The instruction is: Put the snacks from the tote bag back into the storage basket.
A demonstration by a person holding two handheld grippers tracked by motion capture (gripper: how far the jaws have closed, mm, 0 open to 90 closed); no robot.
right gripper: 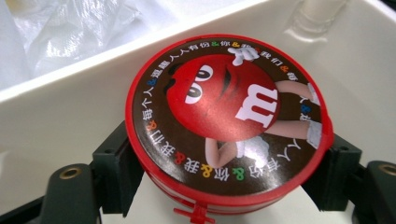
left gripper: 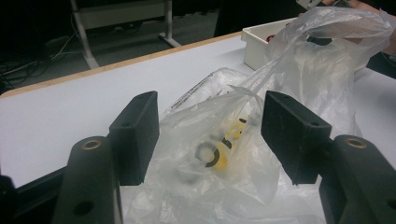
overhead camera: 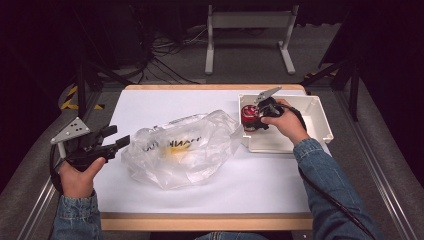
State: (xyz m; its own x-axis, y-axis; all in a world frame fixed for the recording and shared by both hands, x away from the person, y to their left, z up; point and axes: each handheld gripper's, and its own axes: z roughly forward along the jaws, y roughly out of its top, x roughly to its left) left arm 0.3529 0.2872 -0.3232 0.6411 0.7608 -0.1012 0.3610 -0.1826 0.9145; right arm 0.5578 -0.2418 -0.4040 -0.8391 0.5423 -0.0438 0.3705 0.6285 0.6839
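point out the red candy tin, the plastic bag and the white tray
red candy tin (right gripper: 224,116), right gripper view, lid centre
plastic bag (overhead camera: 185,147), high view, middle of the film
white tray (overhead camera: 320,117), high view, right wall

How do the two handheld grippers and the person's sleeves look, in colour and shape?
Both the left gripper and the right gripper are black, each with two blocky rectangular jaws. Each carries a grey three-cornered plate with dark dots on top. A black cable trails along the right arm. The person wears blue denim sleeves with buttoned cuffs.

Tin (overhead camera: 249,117) in tray (overhead camera: 320,117) (bag (overhead camera: 182,147) left).
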